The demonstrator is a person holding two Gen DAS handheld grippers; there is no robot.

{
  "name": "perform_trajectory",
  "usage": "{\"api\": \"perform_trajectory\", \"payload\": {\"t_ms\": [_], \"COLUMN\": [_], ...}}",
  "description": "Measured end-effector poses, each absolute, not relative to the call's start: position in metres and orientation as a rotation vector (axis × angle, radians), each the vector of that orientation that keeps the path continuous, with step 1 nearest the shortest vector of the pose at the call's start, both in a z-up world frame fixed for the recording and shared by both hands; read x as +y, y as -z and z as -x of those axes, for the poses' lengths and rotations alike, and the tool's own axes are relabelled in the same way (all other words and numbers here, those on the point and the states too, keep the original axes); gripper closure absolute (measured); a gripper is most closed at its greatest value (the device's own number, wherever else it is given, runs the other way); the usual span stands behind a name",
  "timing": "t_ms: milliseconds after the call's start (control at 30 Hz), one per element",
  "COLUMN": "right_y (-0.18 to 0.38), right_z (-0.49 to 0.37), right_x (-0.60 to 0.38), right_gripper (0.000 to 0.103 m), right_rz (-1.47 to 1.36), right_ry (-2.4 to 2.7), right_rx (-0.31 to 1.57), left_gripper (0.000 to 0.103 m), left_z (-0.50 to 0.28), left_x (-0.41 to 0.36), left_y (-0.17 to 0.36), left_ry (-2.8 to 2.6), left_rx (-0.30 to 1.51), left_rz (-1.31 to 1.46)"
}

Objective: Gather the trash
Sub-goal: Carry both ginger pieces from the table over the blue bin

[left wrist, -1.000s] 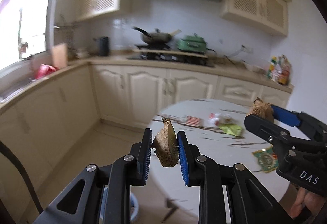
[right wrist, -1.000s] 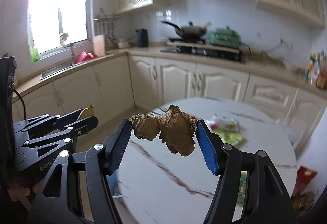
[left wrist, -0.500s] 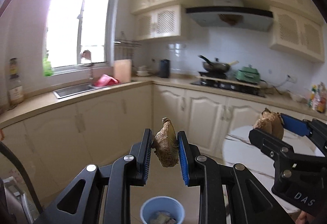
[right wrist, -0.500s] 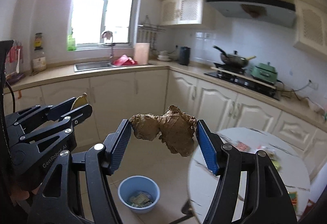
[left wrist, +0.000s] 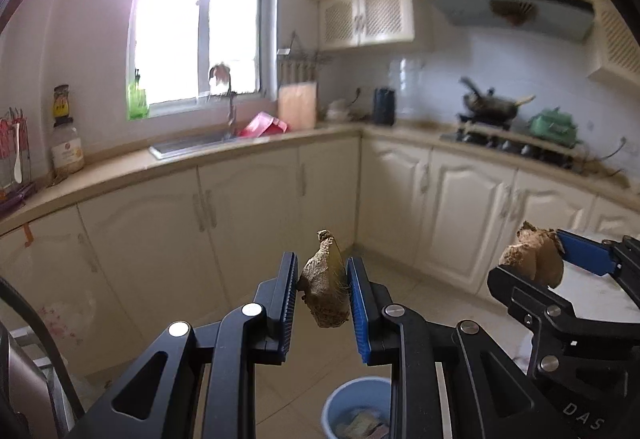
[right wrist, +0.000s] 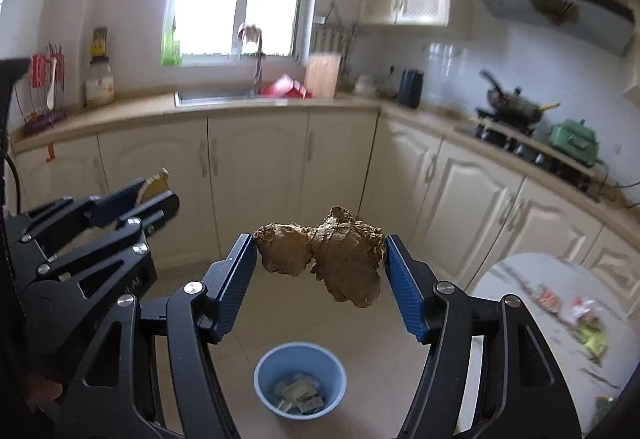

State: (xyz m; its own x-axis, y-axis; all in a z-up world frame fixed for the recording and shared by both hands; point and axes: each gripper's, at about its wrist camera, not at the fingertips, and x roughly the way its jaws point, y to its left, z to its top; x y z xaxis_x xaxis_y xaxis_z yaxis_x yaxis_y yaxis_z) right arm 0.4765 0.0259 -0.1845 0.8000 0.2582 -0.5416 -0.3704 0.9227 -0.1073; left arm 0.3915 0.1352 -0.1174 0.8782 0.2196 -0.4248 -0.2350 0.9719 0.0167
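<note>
— Left gripper [left wrist: 322, 291]?
— Clamped on small brown knobbly ginger piece [left wrist: 325, 289], held over floor.
— Right gripper [right wrist: 320, 271]?
— Gripping big lumpy brown ginger root [right wrist: 328, 253] betw. both blue pads.
— Bin?
— Round light-blue plastic bin [right wrist: 300, 379] w/ wrappers inside, on tiled floor below both, near white marble table [right wrist: 532, 323].

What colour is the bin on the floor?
Light blue bin, clearest in the right wrist view.

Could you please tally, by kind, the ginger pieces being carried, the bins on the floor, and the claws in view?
Ginger pieces: 2, a small piece and a large knobbly piece
Blue bins: 1, the bin
Claws: 2, the left claw and the right claw
Total: 5
</note>
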Motion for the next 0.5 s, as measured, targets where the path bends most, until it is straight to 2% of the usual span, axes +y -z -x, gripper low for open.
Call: {"api": "perform_trajectory", "payload": {"t_ms": [200,500], "right_y": [0.266,0.427], "right_z": [-0.535,-0.607], "right_x": [0.034,0.009], "right_gripper": [0.041,0.04], "right_rz": [0.192,0.084], "right_ry": [-0.388,-0.388], "right_rx": [0.715,1.066], "left_gripper": [0.081,0.081], "left_z": [-0.484,-0.588], "left_x": [0.131,0.132], "left_y": [0.182,0.309], "left_ry": [-0.235,-0.143], "left_rx": [0.662,1.022], "left_rz": [0.056,0.219]}}
